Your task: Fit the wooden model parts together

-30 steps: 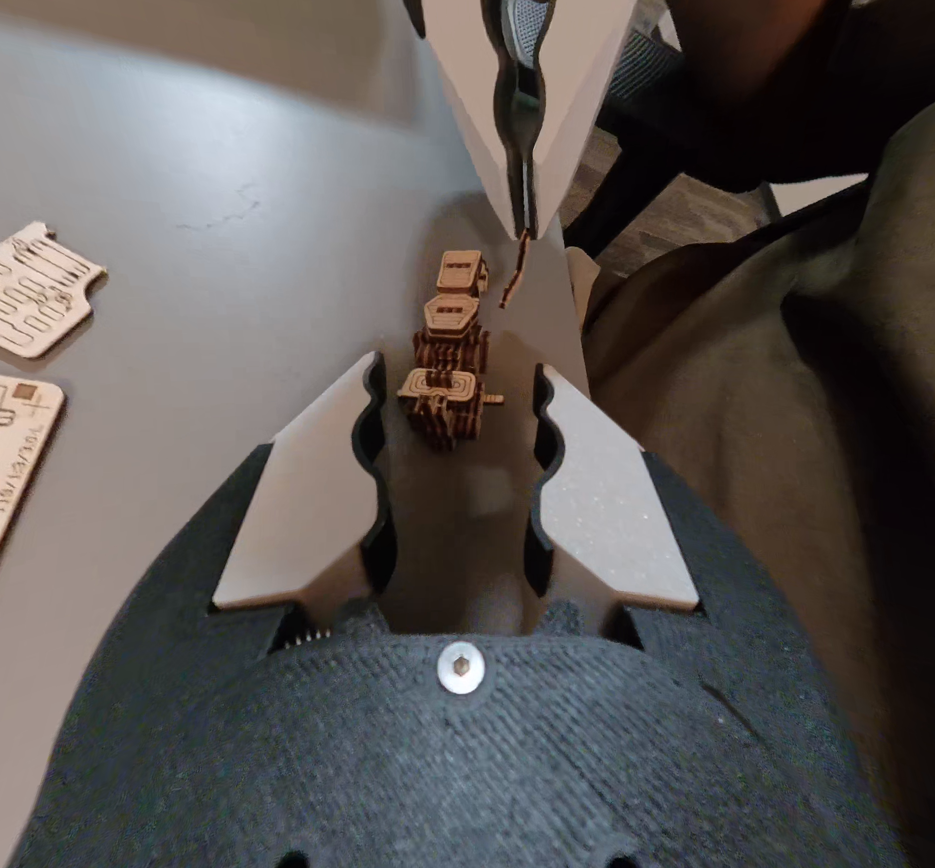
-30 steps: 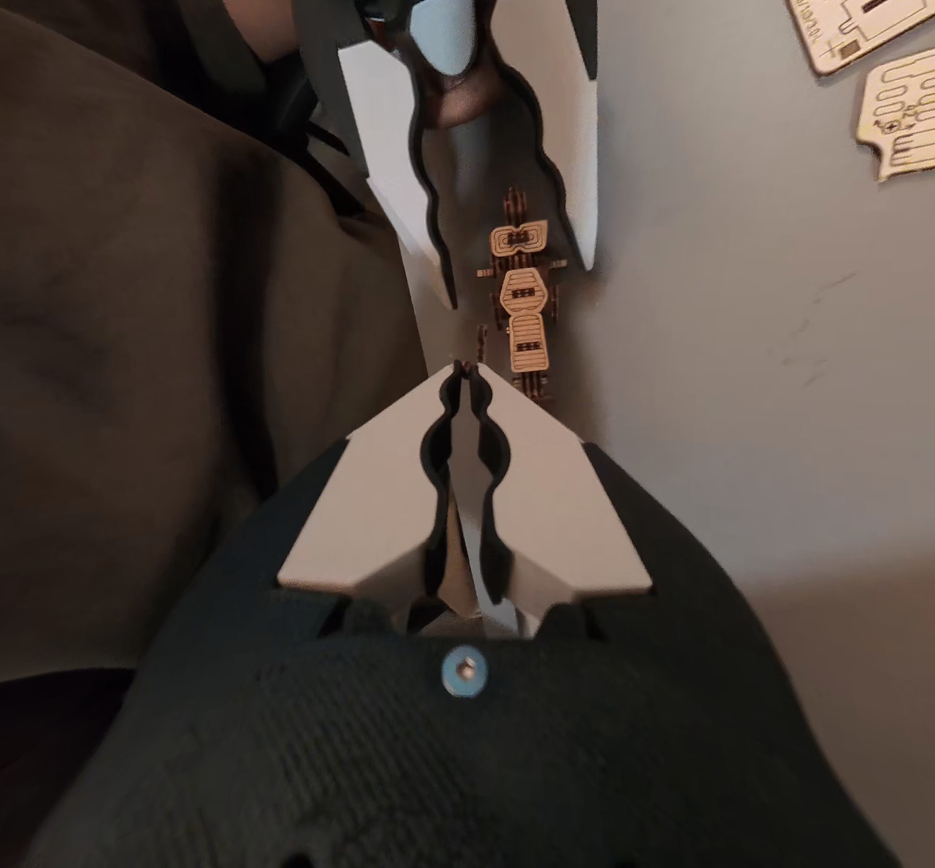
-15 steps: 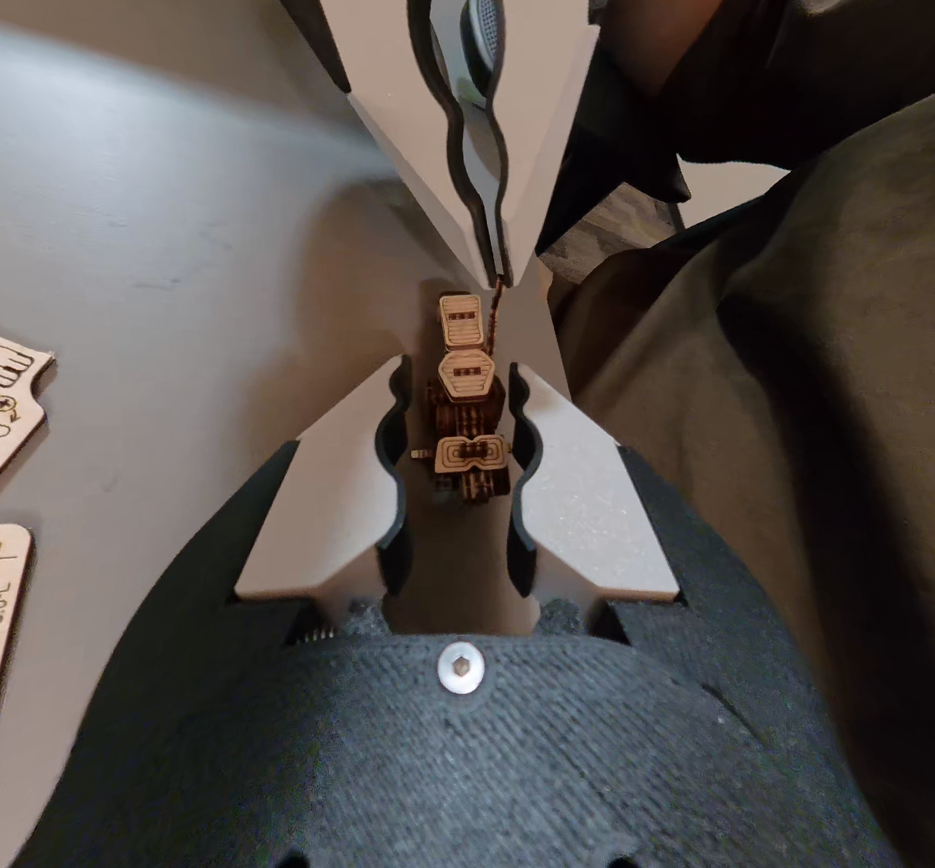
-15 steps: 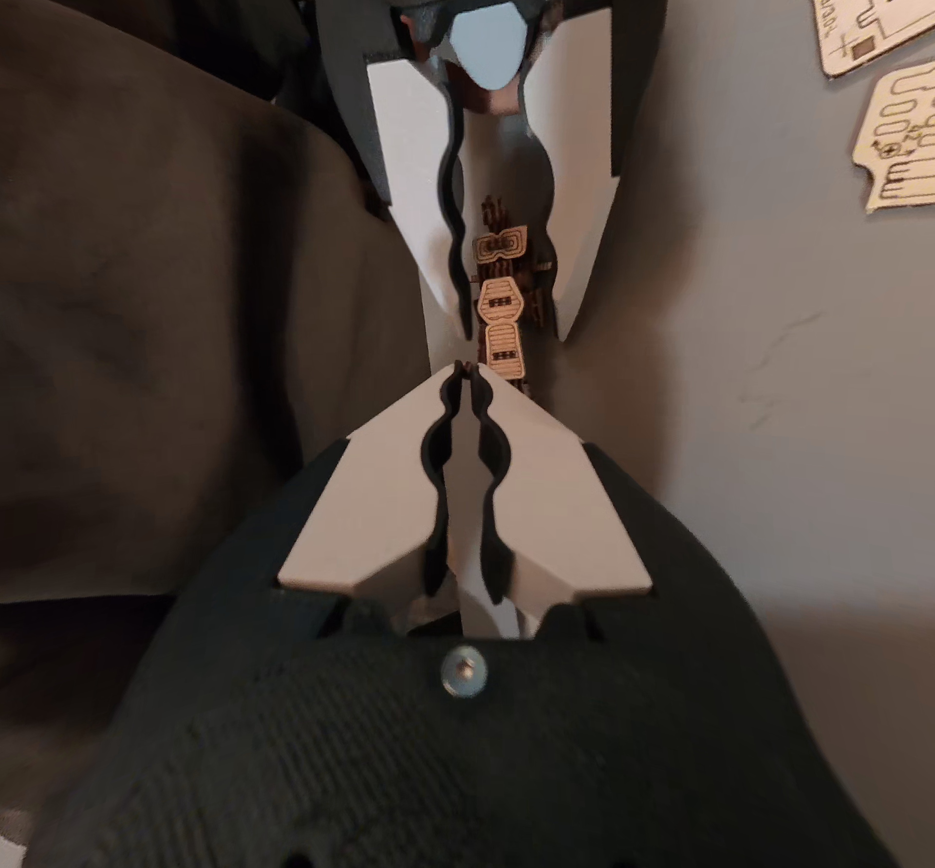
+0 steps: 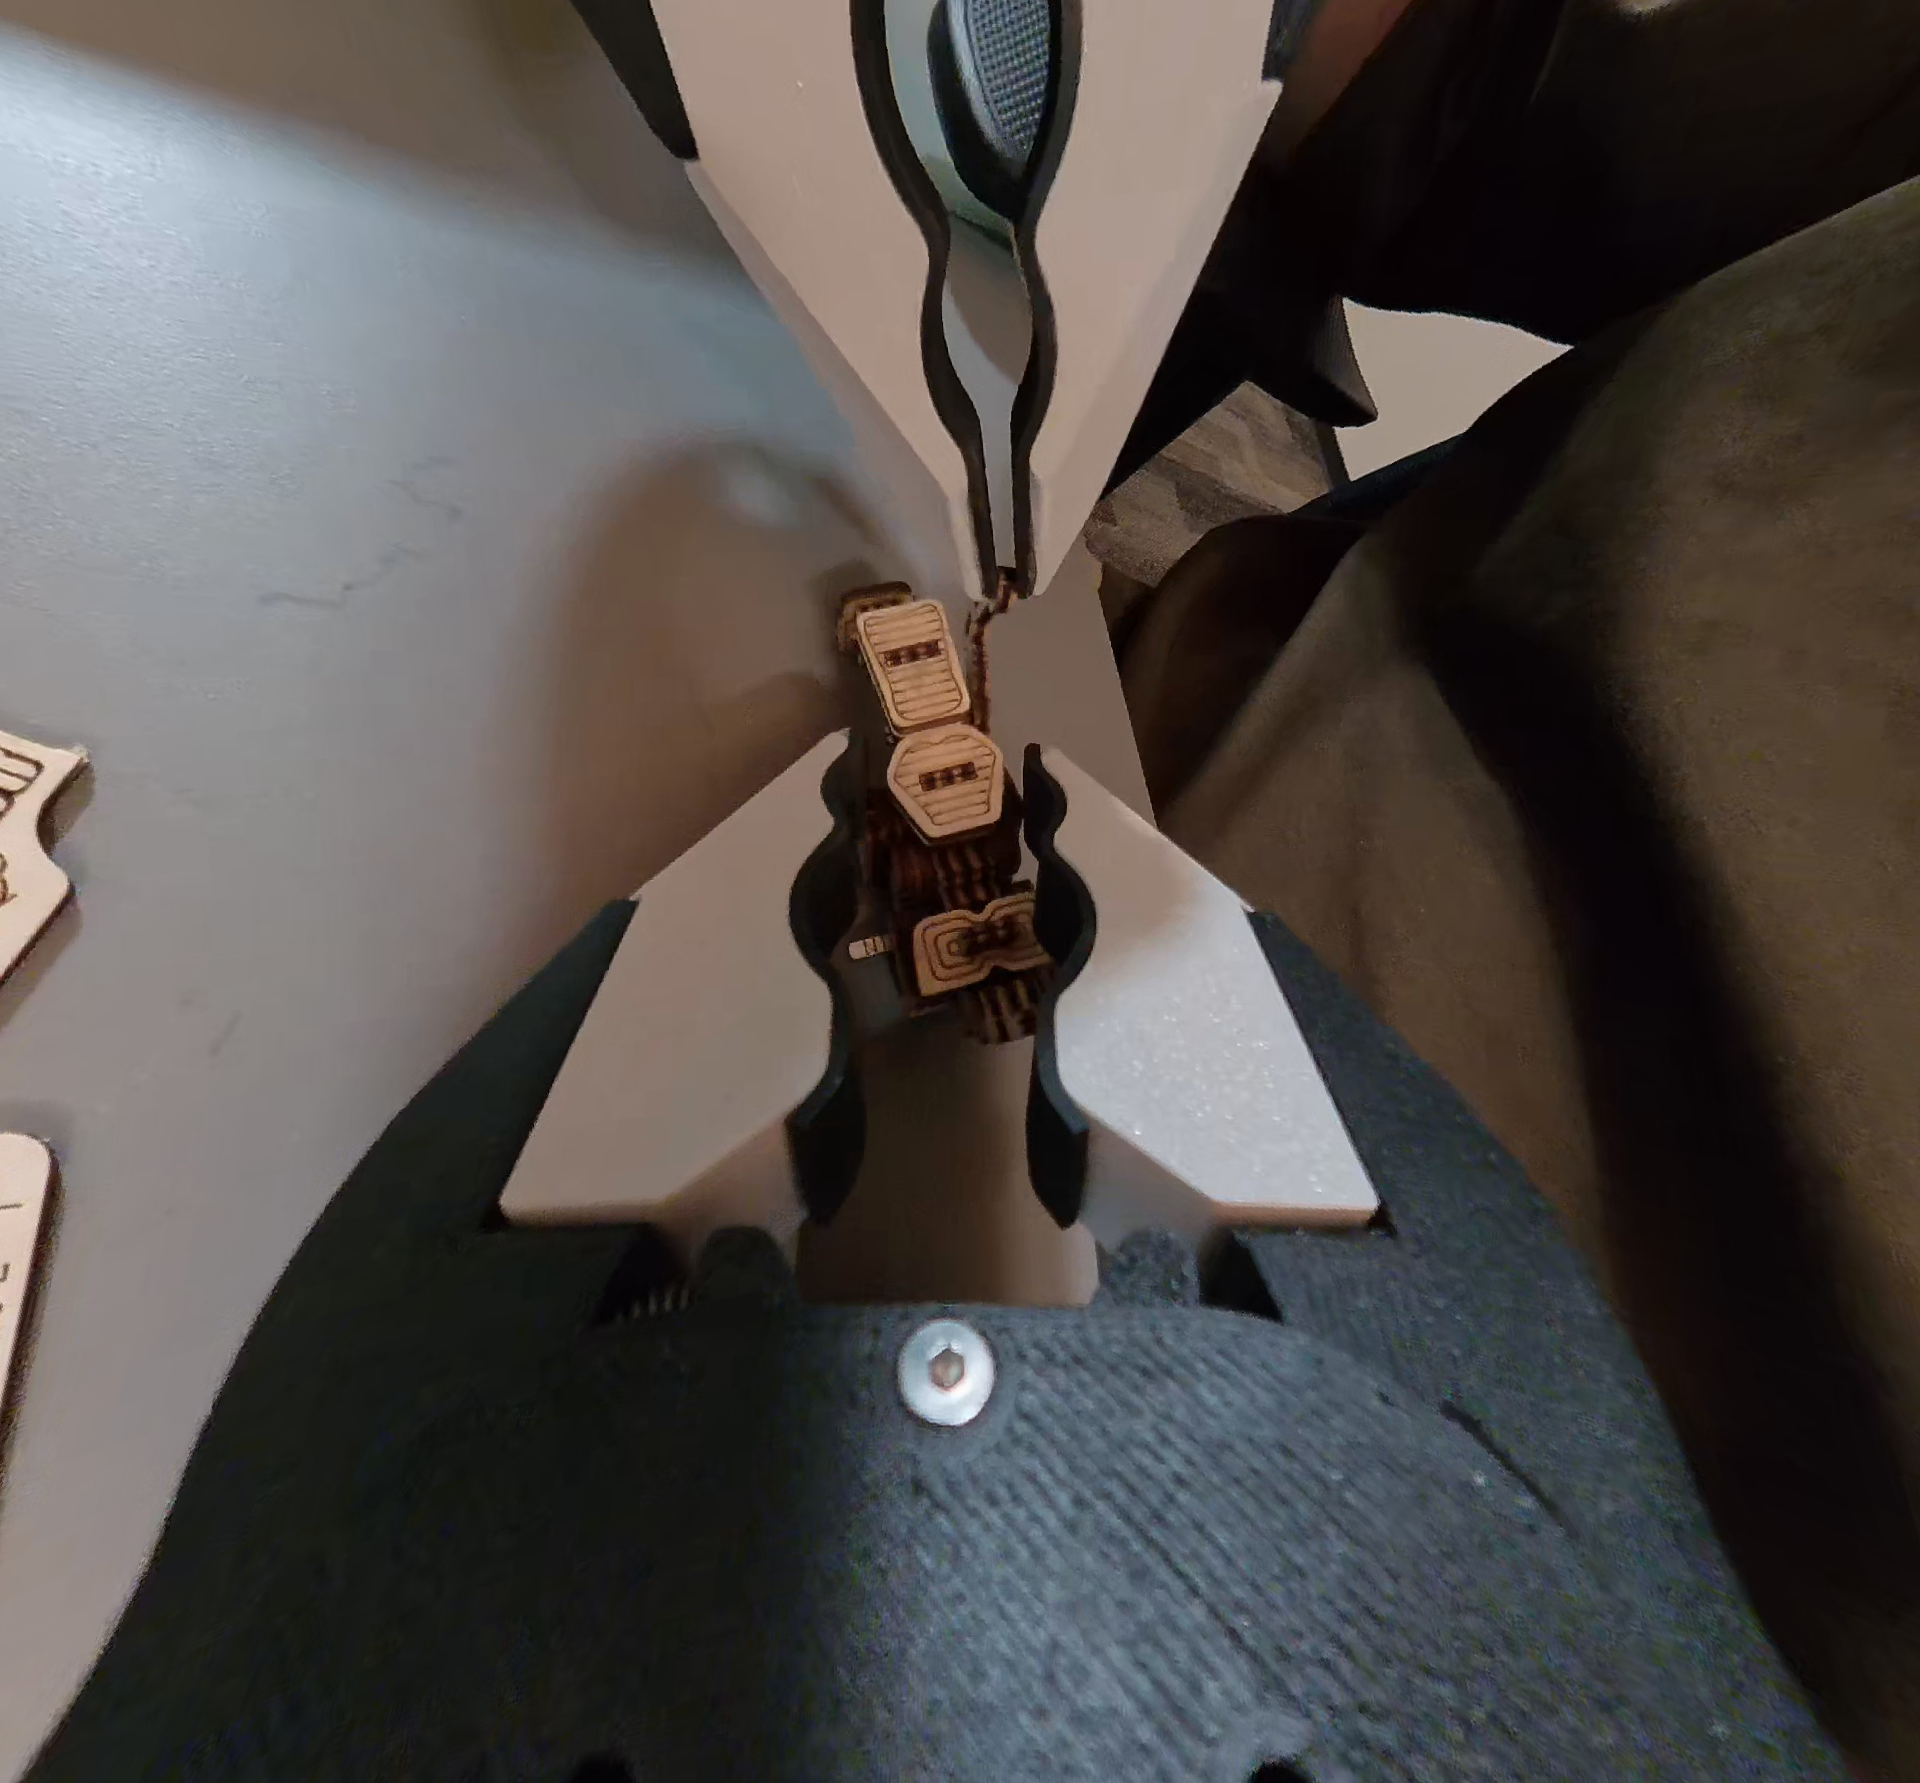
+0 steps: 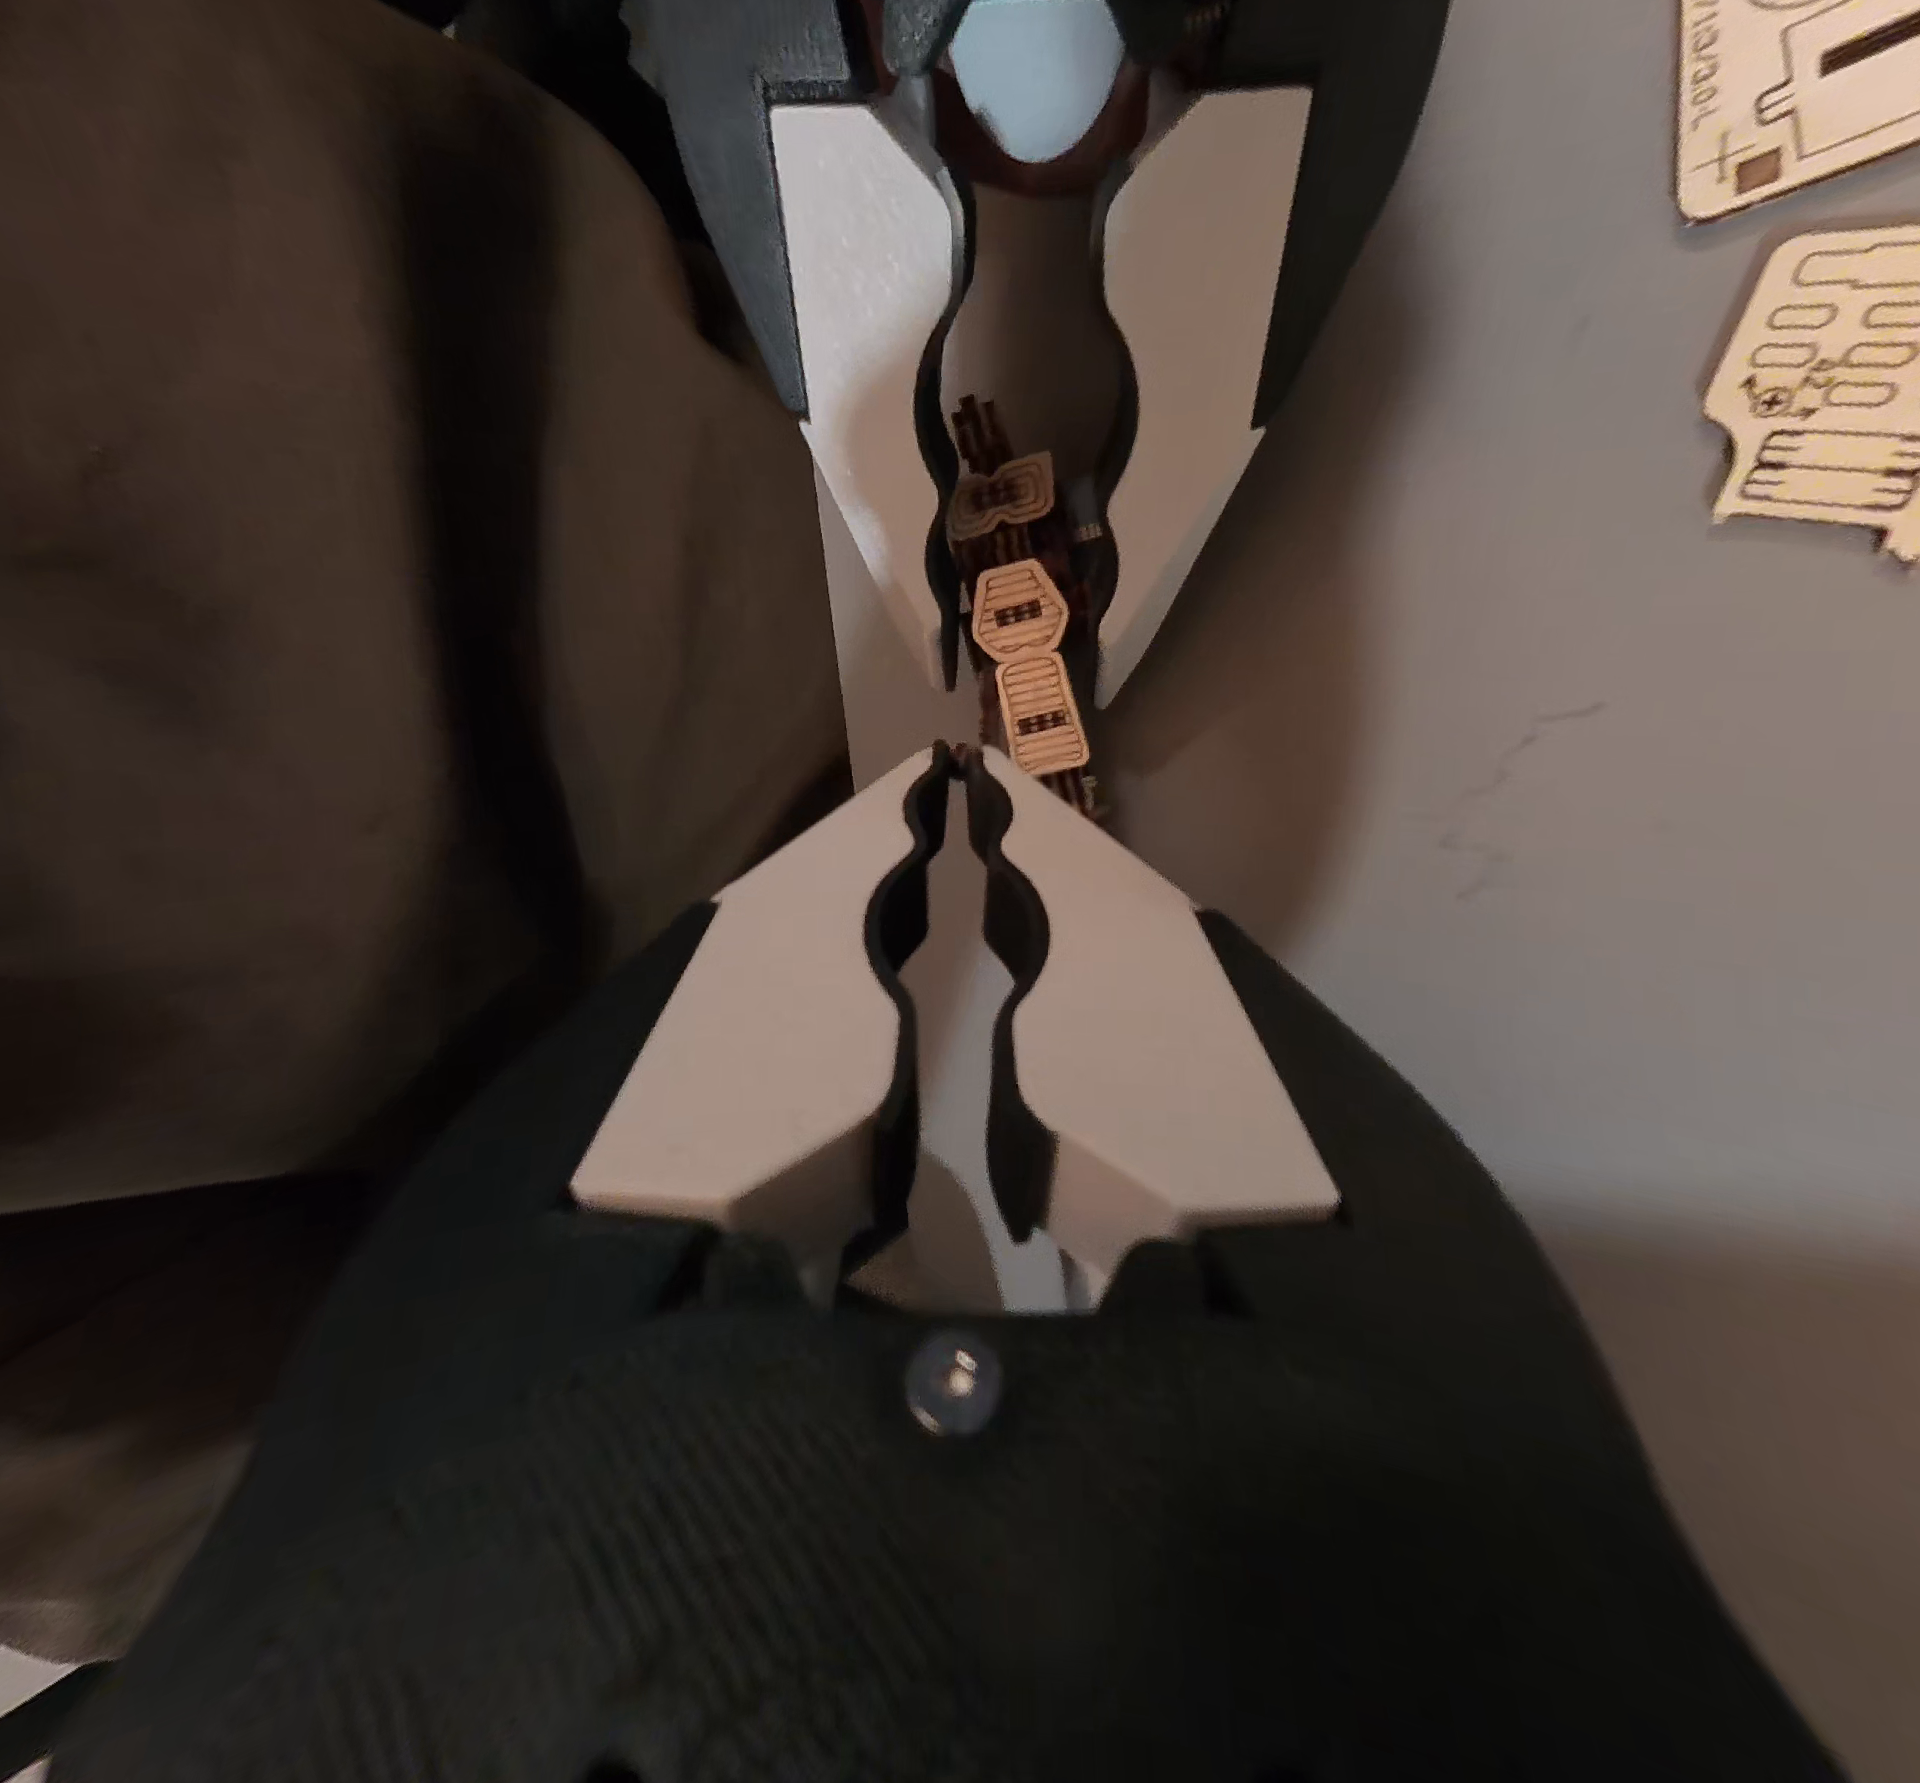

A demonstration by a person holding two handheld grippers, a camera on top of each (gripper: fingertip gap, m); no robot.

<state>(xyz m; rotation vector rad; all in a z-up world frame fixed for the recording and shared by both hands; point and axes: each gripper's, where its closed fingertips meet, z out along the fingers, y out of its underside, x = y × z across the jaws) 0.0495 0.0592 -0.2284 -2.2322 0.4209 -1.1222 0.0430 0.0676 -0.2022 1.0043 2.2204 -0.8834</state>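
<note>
A small brown wooden model point(image 5: 940, 788) with tan engraved top plates stands on the grey table point(image 5: 312, 486) near its edge. My left gripper point(image 5: 940, 746) has its jaws closed in against the model's sides. The right pad touches the model, and a small side peg meets the left pad. My right gripper point(image 5: 1003, 580) comes in from the top, shut on a thin dark wooden part point(image 5: 982, 653) that hangs beside the model's far plate. In the right wrist view my right gripper point(image 6: 956, 751) sits just short of the model point(image 6: 1023, 616), which stands inside the left gripper point(image 6: 1023, 684).
Flat pale wooden part sheets lie on the table, at the left in the left wrist view point(image 5: 31, 850) and at the upper right in the right wrist view point(image 6: 1808, 19) point(image 6: 1829, 403). A person's dark olive clothing point(image 5: 1558, 798) fills the space beyond the table edge.
My left gripper moved forward around the model and its jaws narrowed from wide open to against the model. My right gripper came closer, bringing the thin part beside the model.
</note>
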